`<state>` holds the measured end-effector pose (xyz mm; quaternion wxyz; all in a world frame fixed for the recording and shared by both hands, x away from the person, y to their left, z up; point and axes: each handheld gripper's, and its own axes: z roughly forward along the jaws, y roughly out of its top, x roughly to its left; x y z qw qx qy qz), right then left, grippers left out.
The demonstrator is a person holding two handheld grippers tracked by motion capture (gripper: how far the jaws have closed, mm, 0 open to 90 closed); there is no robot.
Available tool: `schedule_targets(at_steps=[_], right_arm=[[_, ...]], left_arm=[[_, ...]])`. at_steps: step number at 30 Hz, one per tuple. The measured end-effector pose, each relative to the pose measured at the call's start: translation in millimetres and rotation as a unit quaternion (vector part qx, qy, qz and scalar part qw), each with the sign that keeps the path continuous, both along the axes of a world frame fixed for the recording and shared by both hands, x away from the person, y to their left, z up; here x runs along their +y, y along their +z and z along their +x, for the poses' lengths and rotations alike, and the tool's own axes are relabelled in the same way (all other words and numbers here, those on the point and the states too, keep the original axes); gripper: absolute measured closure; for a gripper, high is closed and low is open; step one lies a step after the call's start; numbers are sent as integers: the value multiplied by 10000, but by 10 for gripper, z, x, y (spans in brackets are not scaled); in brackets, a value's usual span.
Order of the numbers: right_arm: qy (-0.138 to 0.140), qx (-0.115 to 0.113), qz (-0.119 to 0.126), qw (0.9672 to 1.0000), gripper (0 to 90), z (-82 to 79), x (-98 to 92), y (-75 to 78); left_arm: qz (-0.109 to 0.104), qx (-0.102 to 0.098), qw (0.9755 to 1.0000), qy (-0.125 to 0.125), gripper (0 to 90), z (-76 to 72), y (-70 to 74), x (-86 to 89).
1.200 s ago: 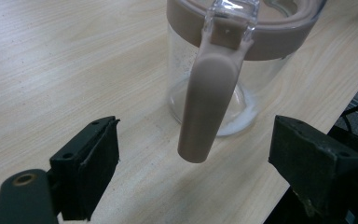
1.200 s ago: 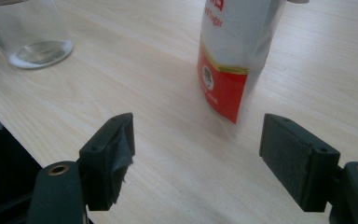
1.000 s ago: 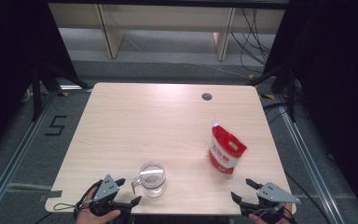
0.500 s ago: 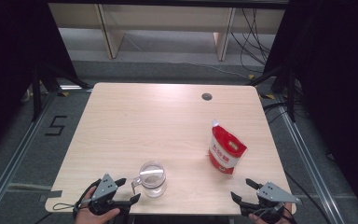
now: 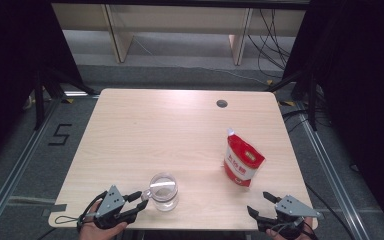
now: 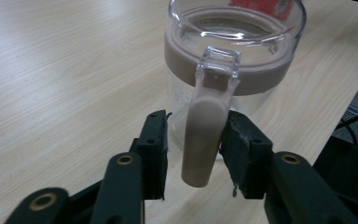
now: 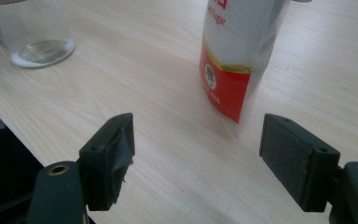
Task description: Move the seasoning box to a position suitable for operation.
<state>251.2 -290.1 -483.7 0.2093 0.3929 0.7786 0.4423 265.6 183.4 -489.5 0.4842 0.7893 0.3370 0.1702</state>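
Note:
A clear plastic jug (image 5: 164,191) with a beige band and a beige handle (image 6: 205,135) stands near the table's front edge. My left gripper (image 5: 139,200) points at it from the left, and its jaws have just been closing around the handle. In the left gripper view (image 6: 196,135) one pad touches the handle while a small gap remains at the other. A red and white sugar pouch (image 5: 242,162) stands upright to the right. My right gripper (image 5: 257,202) sits at the front edge, open and empty, with the pouch (image 7: 237,60) a short way ahead of it (image 7: 198,135).
The light wooden table (image 5: 155,130) has a round cable hole (image 5: 222,104) near its far edge. The jug's base (image 7: 32,28) appears at the top left of the right gripper view. Black frame legs and cables stand beyond the table's sides.
The left gripper's jaws have drawn in around the jug's handle. Both hands, the jug and the pouch stay in place.

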Motion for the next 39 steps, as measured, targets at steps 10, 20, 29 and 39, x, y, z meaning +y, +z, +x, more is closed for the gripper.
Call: schedule_targets(at_steps=[10, 20, 29, 39], right_arm=[[5, 8, -11, 10000, 273, 3, 1, -3], [-28, 31, 28, 10000, 273, -3, 11, -3], [-11, 14, 31, 10000, 273, 3, 8, -3], [-14, -4, 7, 10000, 273, 6, 5, -3]], left_arm=[[226, -82, 9996, -176, 725, 5, 12, -25], [172, -136, 9995, -212, 729, 13, 21, -76], [278, -113, 9993, -213, 730, 25, 50, -187], [199, -90, 9992, -329, 730, 57, 34, -420]])
